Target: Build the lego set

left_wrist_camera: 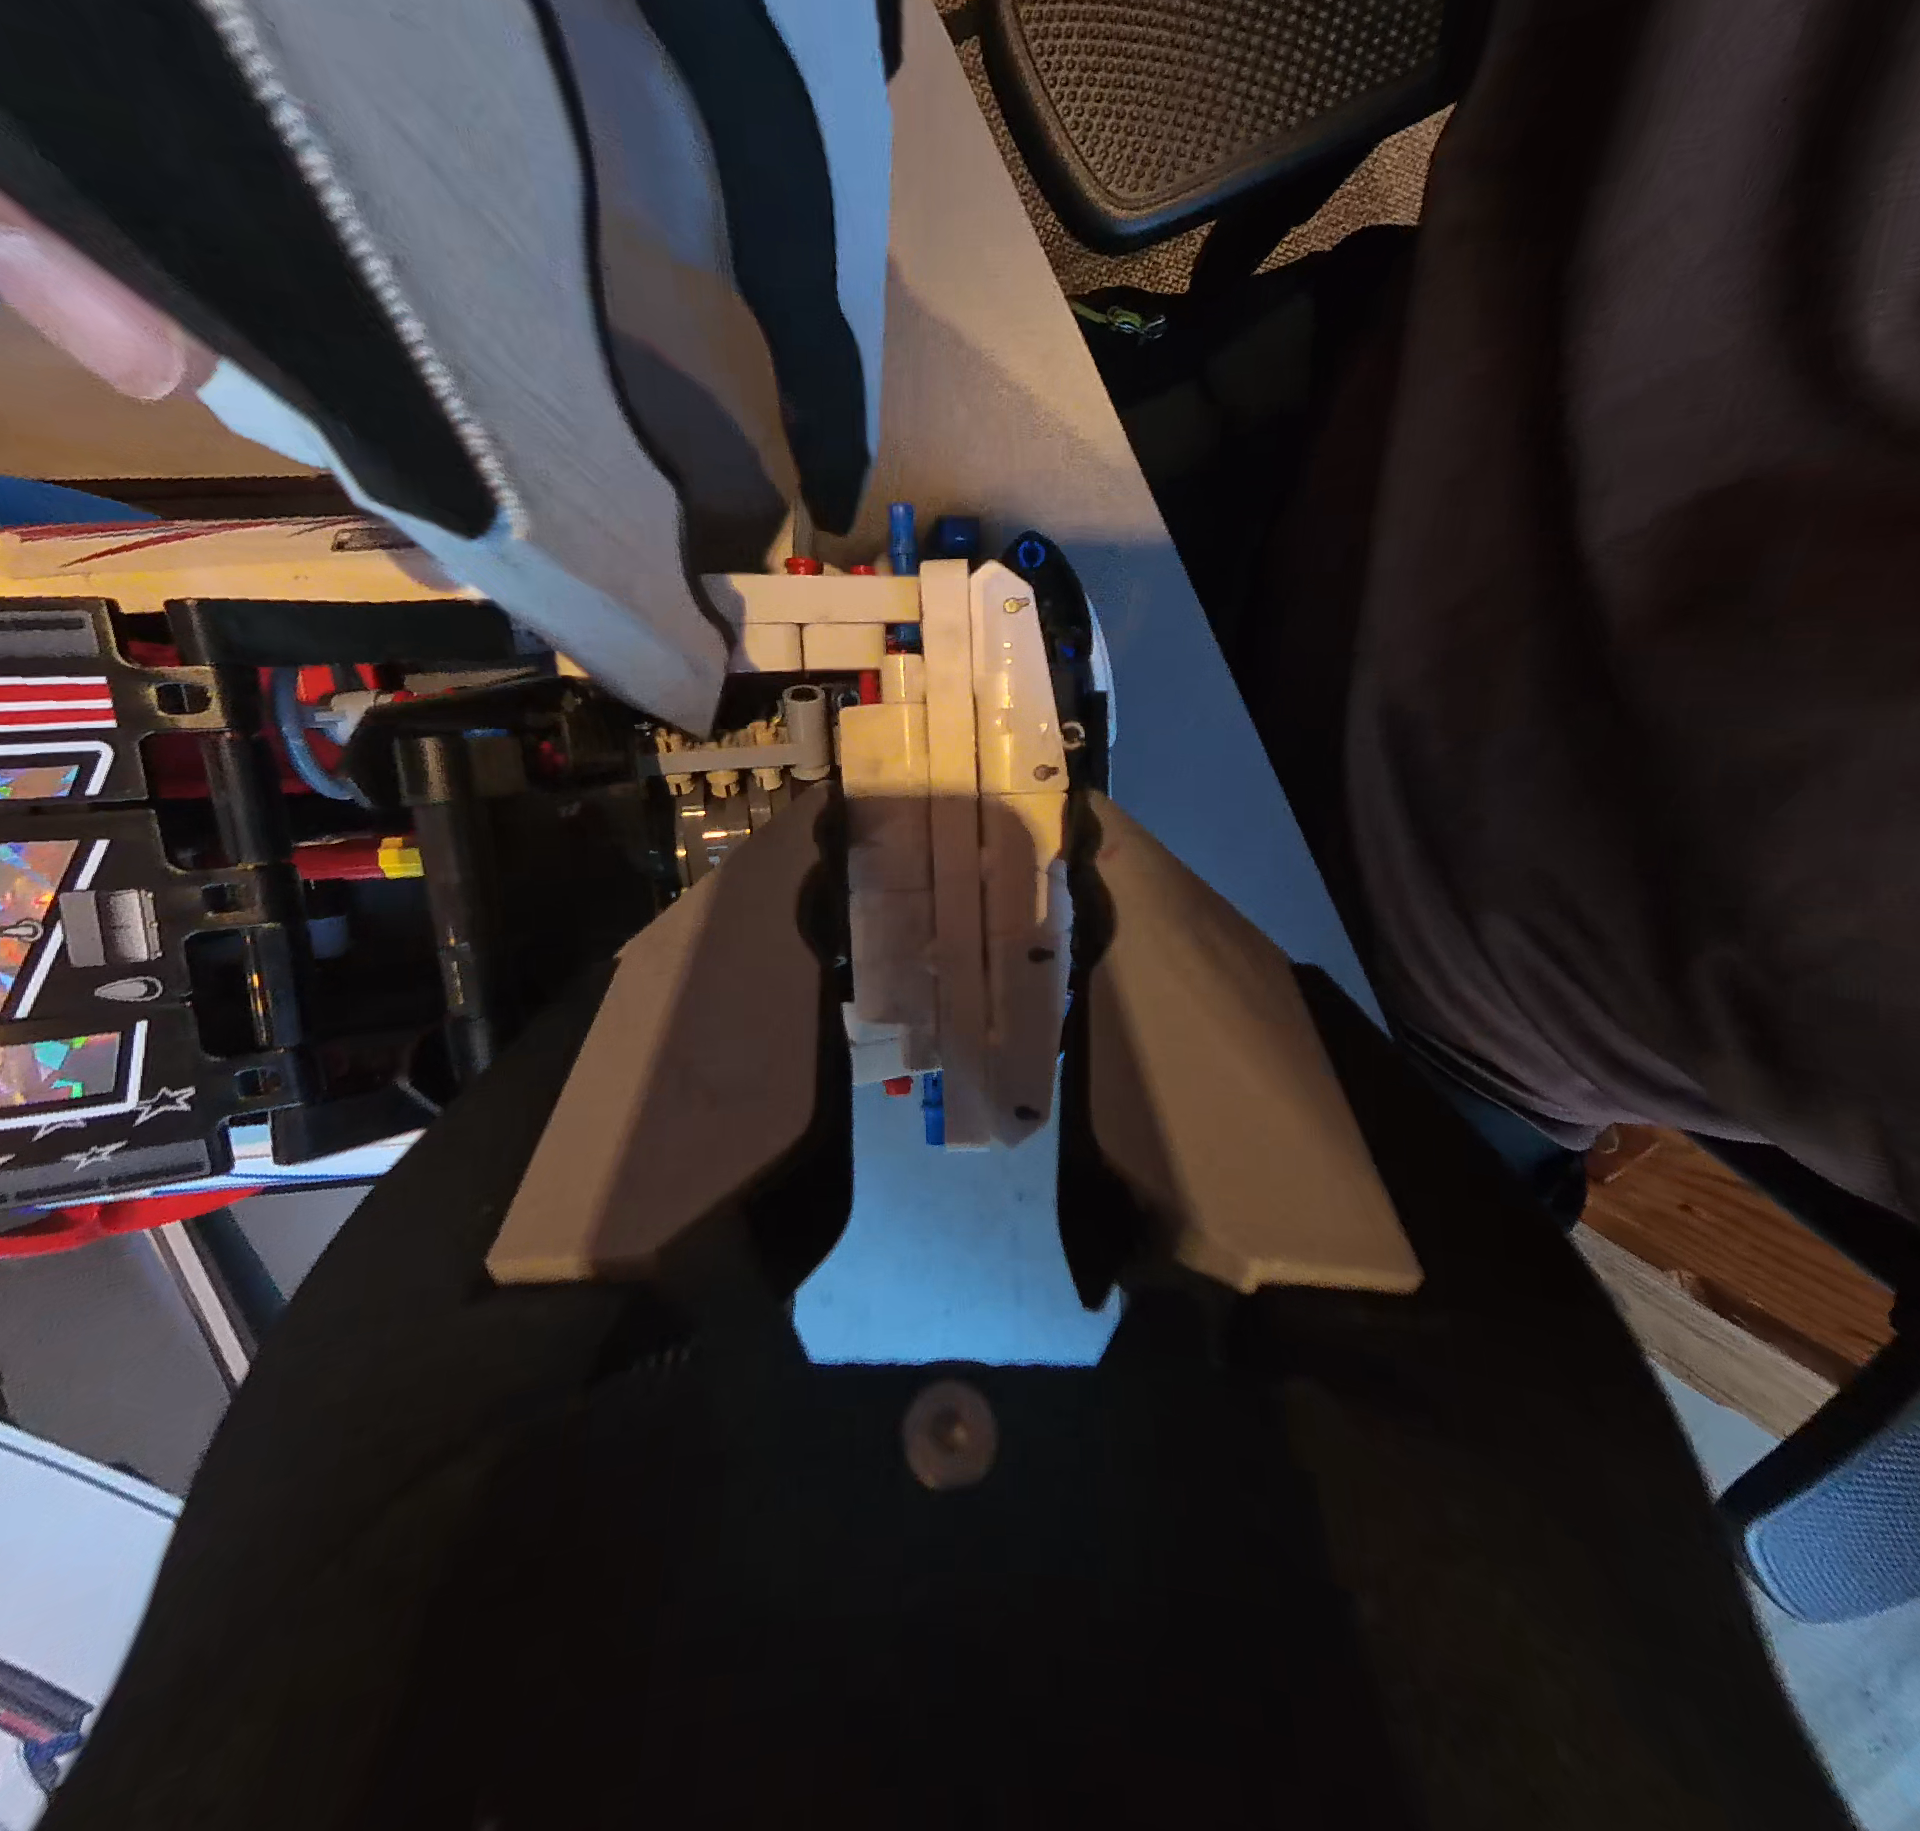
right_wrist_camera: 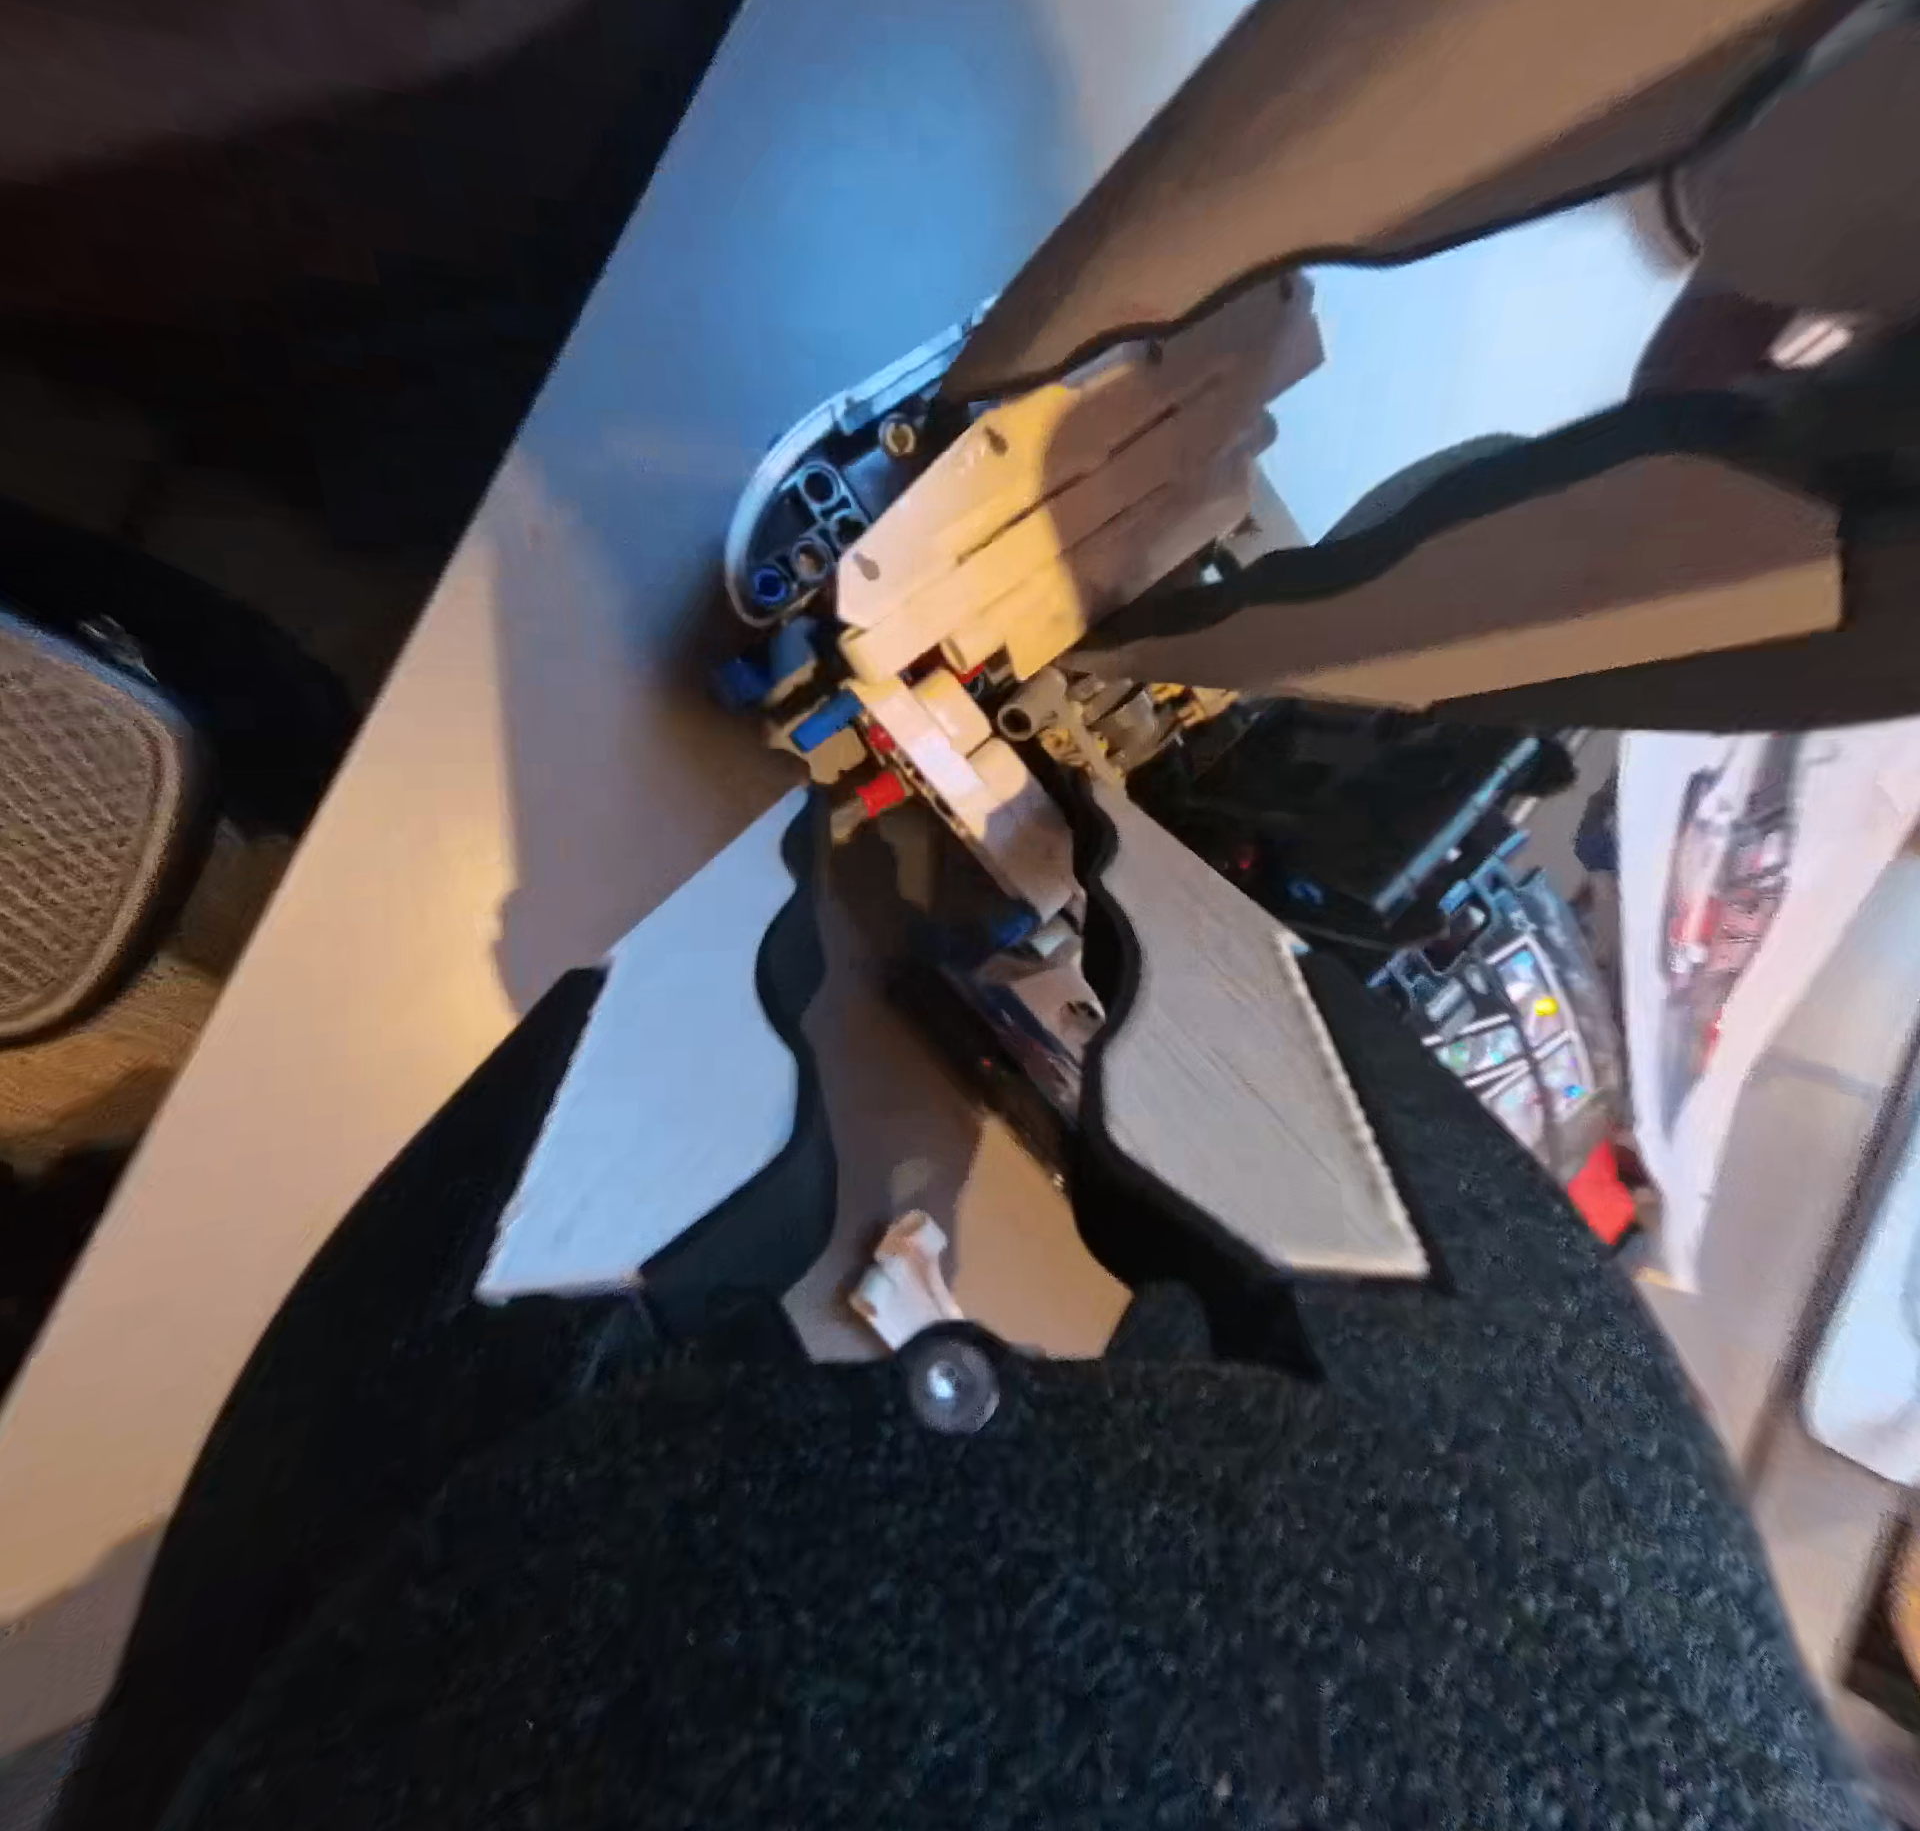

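The Lego car (left_wrist_camera: 312, 846) is lying on the white surface (left_wrist_camera: 1039, 327), looking largely built, stickered black panels already on. The left gripper (left_wrist_camera: 956, 908) is clamping its white end assembly (left_wrist_camera: 966, 742), while the right gripper (right_wrist_camera: 966, 898) is closing around the same assembly's nearer end; a small white piece (right_wrist_camera: 904, 1272) is lying loose, not yet fitted.

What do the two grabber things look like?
Both look alike. The left gripper has a chunky black body, two wedge-shaped tan fingers with wavy black inner pads, and a round screw in the middle. The right gripper has paler grey-tan fingers, the same wavy black pads, a rough, grainy black body and a shiny screw.
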Available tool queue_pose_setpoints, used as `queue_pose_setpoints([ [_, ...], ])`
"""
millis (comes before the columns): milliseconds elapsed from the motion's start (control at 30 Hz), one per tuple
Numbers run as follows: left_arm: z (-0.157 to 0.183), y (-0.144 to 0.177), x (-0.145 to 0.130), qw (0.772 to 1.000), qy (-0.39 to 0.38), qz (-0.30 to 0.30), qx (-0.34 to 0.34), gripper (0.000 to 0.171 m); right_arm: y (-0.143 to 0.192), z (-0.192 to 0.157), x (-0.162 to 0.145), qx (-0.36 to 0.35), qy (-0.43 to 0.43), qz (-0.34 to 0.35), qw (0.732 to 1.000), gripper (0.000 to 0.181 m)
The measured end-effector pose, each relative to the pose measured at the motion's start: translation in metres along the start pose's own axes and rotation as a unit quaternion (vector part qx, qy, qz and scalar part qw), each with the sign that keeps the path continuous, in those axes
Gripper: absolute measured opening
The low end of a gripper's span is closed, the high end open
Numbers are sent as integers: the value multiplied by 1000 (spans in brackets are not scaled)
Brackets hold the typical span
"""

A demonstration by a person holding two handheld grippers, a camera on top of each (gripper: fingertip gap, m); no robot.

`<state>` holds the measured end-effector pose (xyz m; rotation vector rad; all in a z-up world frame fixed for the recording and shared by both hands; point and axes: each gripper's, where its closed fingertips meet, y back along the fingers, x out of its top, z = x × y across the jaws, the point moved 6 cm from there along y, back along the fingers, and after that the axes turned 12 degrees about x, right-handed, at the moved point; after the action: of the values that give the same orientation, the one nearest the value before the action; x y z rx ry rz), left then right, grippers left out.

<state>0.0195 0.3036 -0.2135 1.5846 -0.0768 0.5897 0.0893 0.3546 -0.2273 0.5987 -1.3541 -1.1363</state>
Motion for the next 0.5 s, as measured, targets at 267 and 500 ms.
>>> queue_pose_setpoints([
  [267,1,0,0,1000,13,14,14,40,-3,-4,3,-42,50,-42,997,39],
  [500,3,3,0,998,-16,8,55,40,10,-1,-2,-57,-42,142,987,27],
])
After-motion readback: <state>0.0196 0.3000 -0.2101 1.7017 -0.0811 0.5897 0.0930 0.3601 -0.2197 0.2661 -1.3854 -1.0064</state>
